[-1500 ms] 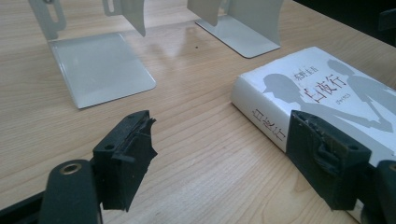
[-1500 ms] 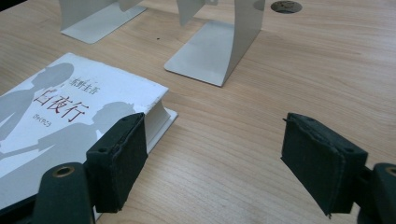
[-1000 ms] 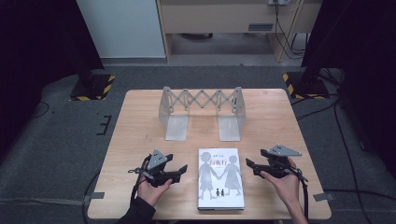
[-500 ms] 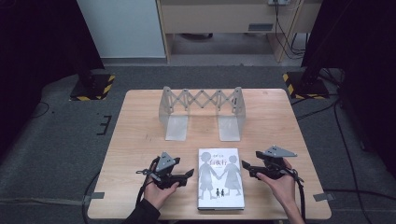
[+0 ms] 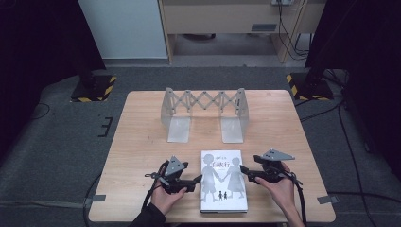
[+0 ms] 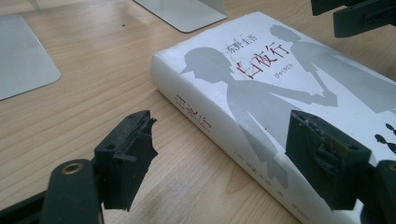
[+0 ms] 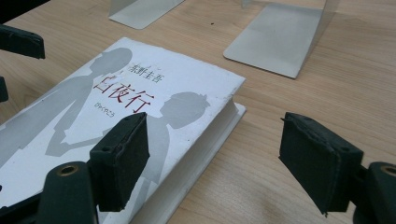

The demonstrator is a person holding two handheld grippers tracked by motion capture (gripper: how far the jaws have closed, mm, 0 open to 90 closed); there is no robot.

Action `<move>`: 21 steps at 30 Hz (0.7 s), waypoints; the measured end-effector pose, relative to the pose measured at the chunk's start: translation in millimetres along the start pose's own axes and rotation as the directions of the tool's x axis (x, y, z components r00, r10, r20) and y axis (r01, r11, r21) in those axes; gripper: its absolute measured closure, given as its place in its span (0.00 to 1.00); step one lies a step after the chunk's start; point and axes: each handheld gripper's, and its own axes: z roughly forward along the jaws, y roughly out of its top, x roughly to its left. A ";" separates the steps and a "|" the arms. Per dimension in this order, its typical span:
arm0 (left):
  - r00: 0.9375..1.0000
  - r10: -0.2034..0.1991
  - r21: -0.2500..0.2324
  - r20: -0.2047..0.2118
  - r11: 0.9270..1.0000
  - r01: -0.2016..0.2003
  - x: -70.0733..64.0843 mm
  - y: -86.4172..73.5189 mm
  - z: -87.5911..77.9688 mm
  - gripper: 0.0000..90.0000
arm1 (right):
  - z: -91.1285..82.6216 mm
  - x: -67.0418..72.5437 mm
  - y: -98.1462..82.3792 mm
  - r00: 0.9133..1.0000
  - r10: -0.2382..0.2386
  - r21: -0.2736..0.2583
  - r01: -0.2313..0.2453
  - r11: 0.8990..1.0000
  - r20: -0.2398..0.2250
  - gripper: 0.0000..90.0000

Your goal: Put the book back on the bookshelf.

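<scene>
A white hardcover book [image 5: 223, 182] with grey silhouettes and red title characters lies flat near the table's front edge. My left gripper [image 5: 197, 179] is at its left side, open. In the left gripper view its jaws straddle the spine of the book [image 6: 261, 88]: one over bare wood, the other above the cover. My right gripper [image 5: 244, 169] is open at the book's right side. In the right gripper view, one jaw hangs over the cover of the book [image 7: 135, 93] and the other over the table beside the page edge.
A metal expanding book rack [image 5: 203, 101] stands at the middle back of the wooden table [image 5: 142, 142], its two flat foot plates [image 5: 178, 129] pointing toward the book. Dark floor surrounds the table.
Both grippers have moved inward toward the book's long edges. The book has not moved.
</scene>
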 end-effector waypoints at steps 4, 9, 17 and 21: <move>1.000 0.008 0.011 0.009 1.000 -0.008 -3.8 -0.1 3.6 0.24 | 4.0 3.9 -1.1 1.000 0.000 0.005 0.000 1.000 -0.015 0.27; 1.000 0.020 0.037 0.016 0.999 -0.021 -7.1 -1.2 7.8 0.24 | 7.6 6.3 -3.4 0.999 0.021 0.018 -0.020 1.000 -0.038 0.27; 0.999 0.025 0.045 0.026 0.999 -0.026 -9.2 -2.1 13.8 0.16 | 15.7 11.5 -7.8 0.998 0.022 0.041 -0.020 0.999 -0.062 0.27; 1.000 0.010 0.043 0.029 0.999 -0.012 -7.4 -3.3 16.2 0.09 | 17.7 12.9 -8.9 0.996 0.032 0.042 -0.029 0.999 -0.078 0.27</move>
